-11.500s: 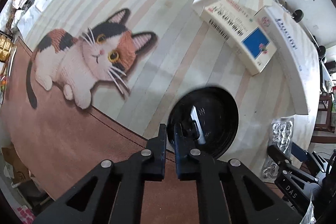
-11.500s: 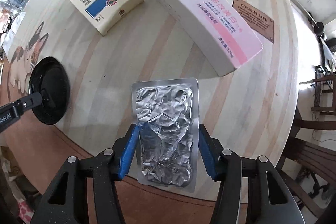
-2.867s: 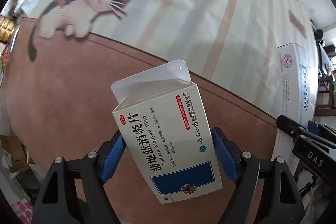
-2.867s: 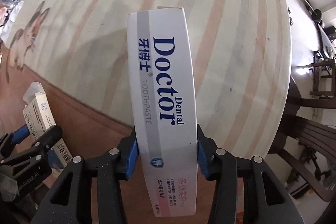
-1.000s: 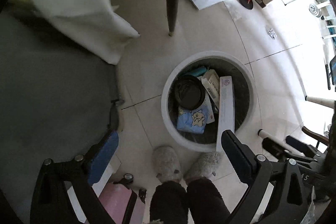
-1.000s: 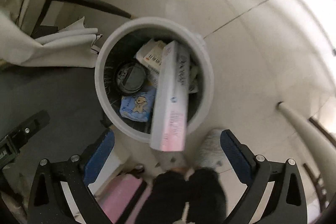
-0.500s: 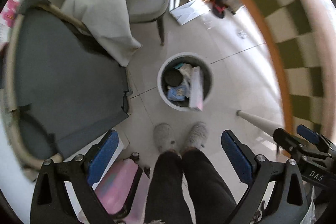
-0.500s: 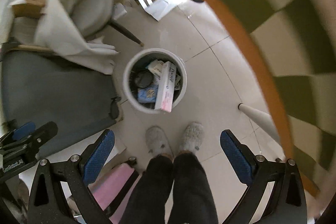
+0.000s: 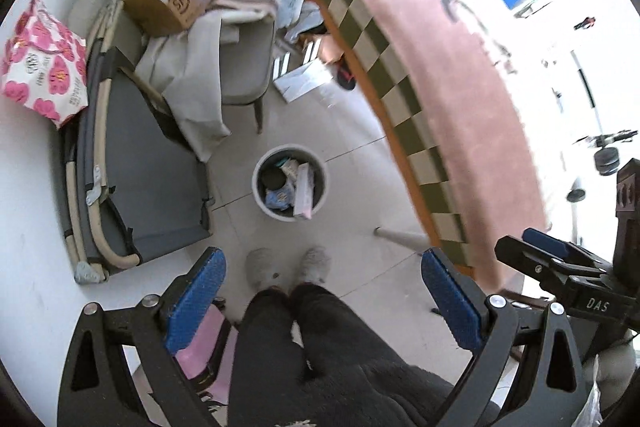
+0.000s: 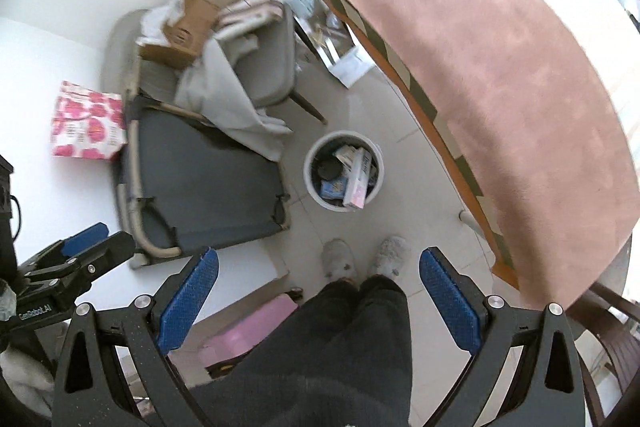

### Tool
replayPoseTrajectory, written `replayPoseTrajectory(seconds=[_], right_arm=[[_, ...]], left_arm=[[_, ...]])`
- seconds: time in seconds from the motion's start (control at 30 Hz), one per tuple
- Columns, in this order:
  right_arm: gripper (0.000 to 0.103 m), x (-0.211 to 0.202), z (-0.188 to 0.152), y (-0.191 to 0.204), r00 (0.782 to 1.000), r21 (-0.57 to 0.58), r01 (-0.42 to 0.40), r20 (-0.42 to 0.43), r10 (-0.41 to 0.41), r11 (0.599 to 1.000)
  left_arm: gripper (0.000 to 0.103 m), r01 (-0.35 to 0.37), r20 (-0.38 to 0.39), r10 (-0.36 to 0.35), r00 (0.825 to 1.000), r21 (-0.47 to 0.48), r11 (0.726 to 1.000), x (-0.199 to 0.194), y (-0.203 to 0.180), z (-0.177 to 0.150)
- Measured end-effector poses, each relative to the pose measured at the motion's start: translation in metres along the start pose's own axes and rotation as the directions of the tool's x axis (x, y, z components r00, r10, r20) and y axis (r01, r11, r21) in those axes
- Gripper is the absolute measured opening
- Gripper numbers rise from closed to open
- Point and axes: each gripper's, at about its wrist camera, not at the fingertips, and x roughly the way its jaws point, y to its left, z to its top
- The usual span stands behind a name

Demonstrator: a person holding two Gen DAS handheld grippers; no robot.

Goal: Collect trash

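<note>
Left wrist view: one white bin [image 9: 261,195] on the tiled floor [image 9: 352,131], just ahead of two grey slippers [image 9: 262,269]; inside it, counted: one long toothpaste box [image 9: 304,193] leaning on the rim, one black lid [image 9: 274,181], one blue packet [image 9: 280,198], one small carton [image 9: 290,169]; left gripper [image 9: 322,301] held high, pointing down, jaws spread wide, grasping nothing; right gripper [image 10: 318,301] likewise released and empty; pink-clothed surface [image 10: 500,67] to the right.

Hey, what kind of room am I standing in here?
Probably a lived-in home room: a tiled floor, a rug-covered table, a cluttered chair and a small waste bin holding packaging.
</note>
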Motion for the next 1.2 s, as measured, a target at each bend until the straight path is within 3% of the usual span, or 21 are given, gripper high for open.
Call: replayPoseTrajectory(seconds=[0.2, 0.57, 1.2], right_arm=[[0.102, -0.056, -0.009, 0.023, 0.998, -0.057, -0.051, 0.03, 0.053, 0.997], [0.103, -0.107, -0.026, 0.06, 0.992, -0.136, -0.116, 0.038, 0.122, 0.984], [0.103, -0.135, -0.038, 0.071, 0.991, -0.136, -0.107, 0.067, 0.117, 0.985]], left_arm=[[0.1, 0.061, 0.049, -0.06, 0.997, -0.022, 0.998, -0.053, -0.002, -0.013], [0.102, 0.115, 0.148, -0.116, 0.982, 0.013, 0.993, -0.115, -0.01, -0.029], [0.102, 0.168, 0.144, -0.173, 0.974, 0.051, 0.985, -0.126, -0.011, -0.033]])
